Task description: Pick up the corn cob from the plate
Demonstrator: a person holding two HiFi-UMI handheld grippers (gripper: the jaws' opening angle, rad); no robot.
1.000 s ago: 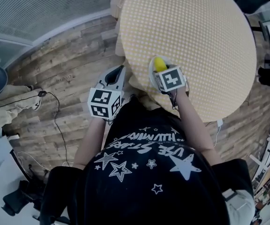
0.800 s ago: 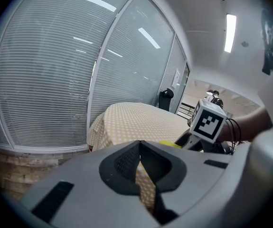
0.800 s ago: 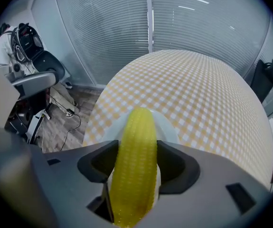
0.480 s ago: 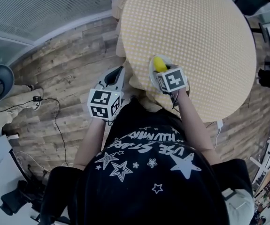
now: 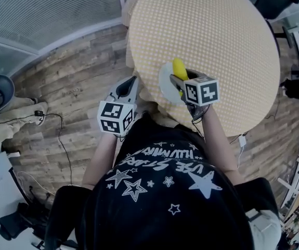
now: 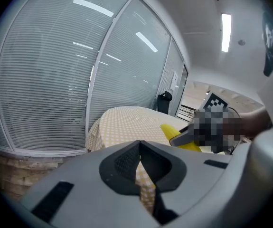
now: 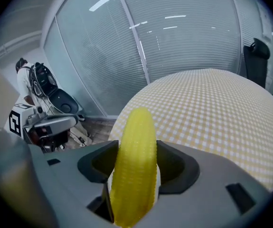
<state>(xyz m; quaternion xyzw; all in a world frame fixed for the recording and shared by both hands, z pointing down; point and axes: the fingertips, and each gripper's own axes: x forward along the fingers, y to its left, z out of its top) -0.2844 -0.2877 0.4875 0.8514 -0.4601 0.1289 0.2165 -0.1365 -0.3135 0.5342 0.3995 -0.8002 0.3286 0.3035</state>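
Yellow corn cob (image 5: 179,68) sits clenched in the right claw (image 5: 183,82). The right gripper view shows both jaws pressed against its sides, and its tip stands up over the checked tabletop (image 5: 217,30). A second ago the claw's marker cube lay low over the white plate (image 5: 164,79) and hid most of it. Now the cube has swung toward the right of the frame, more of the plate's near rim lies bare, and the cob pokes past the rim's upper edge. I judge that the cob has come off the plate, or is just coming off, though the head view alone cannot confirm a clear gap under it. If so, the pick is nearly done and only a clean lift away remains. The left claw (image 6: 141,175) has kept its place at centre left, off the tabletop's edge over the wooden floor (image 5: 71,82). Its jaws are drawn together on nothing.
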